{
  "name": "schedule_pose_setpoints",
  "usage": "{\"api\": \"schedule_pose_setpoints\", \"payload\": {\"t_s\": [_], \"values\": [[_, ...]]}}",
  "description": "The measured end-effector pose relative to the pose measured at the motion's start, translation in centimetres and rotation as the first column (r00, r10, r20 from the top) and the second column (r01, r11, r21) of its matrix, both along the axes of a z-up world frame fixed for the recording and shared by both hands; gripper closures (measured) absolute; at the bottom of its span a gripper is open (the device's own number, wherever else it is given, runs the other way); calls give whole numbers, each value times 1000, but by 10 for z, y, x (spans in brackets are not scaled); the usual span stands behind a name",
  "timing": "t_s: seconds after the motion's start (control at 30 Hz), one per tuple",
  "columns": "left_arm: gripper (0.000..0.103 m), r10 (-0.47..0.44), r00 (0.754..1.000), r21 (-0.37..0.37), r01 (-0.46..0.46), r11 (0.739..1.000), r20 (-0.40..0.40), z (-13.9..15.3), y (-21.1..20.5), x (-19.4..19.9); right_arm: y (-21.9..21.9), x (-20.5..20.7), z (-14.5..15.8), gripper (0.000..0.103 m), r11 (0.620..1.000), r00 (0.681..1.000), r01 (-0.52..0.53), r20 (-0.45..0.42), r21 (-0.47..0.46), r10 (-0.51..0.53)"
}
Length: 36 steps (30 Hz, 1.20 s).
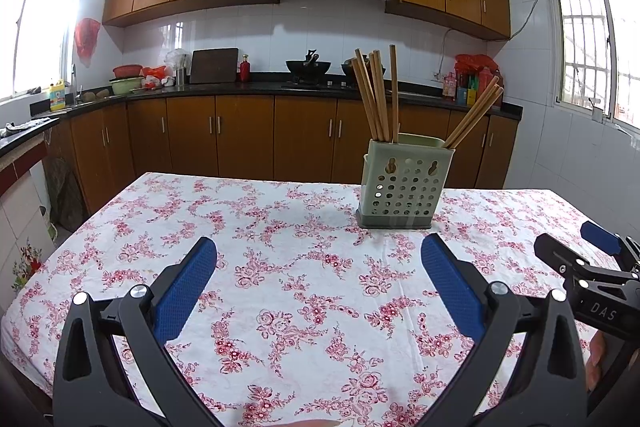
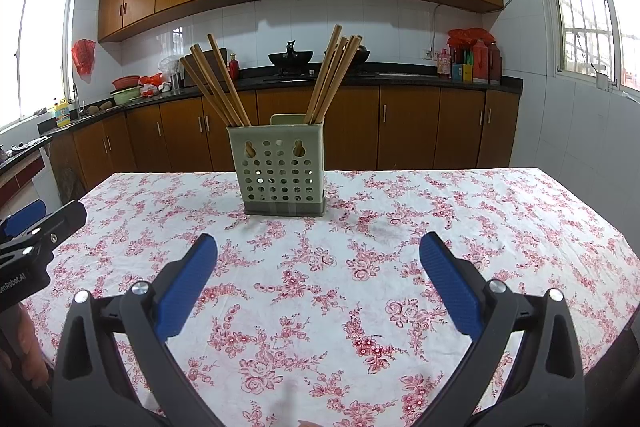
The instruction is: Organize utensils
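Observation:
A pale green perforated utensil holder (image 1: 404, 183) stands upright on the floral tablecloth (image 1: 280, 267); it also shows in the right wrist view (image 2: 280, 171). Several wooden chopsticks (image 1: 376, 95) stand in it in two leaning bunches, also seen in the right wrist view (image 2: 328, 79). My left gripper (image 1: 318, 259) is open and empty, hovering above the cloth short and left of the holder. My right gripper (image 2: 318, 255) is open and empty, a little short of the holder. The right gripper shows at the right edge of the left wrist view (image 1: 580, 247); the left gripper shows at the left edge of the right wrist view (image 2: 44, 223).
The table's far edge (image 2: 400, 171) lies just behind the holder. Beyond it stand wooden kitchen cabinets (image 1: 240, 135), a dark counter with a wok (image 1: 308, 67) and bottles (image 2: 476, 61). Windows are on both side walls.

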<state>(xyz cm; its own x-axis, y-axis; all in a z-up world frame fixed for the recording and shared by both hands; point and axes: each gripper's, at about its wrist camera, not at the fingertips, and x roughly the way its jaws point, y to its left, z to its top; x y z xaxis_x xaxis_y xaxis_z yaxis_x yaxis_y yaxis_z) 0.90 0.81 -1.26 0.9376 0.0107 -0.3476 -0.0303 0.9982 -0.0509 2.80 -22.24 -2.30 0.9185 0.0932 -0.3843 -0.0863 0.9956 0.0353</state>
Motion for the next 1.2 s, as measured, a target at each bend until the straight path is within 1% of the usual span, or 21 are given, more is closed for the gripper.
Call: {"api": "schedule_pose_setpoints", "payload": {"t_s": [0.67, 1.2], "values": [[2, 0, 1000, -4, 0, 1000, -4, -1, -1, 0, 2, 0, -3, 4, 1000, 1000, -1, -7, 3, 2], [2, 8, 1000, -13, -8, 1000, -16, -3, 8, 2, 3, 0, -3, 4, 1000, 1000, -2, -9, 4, 2]]}}
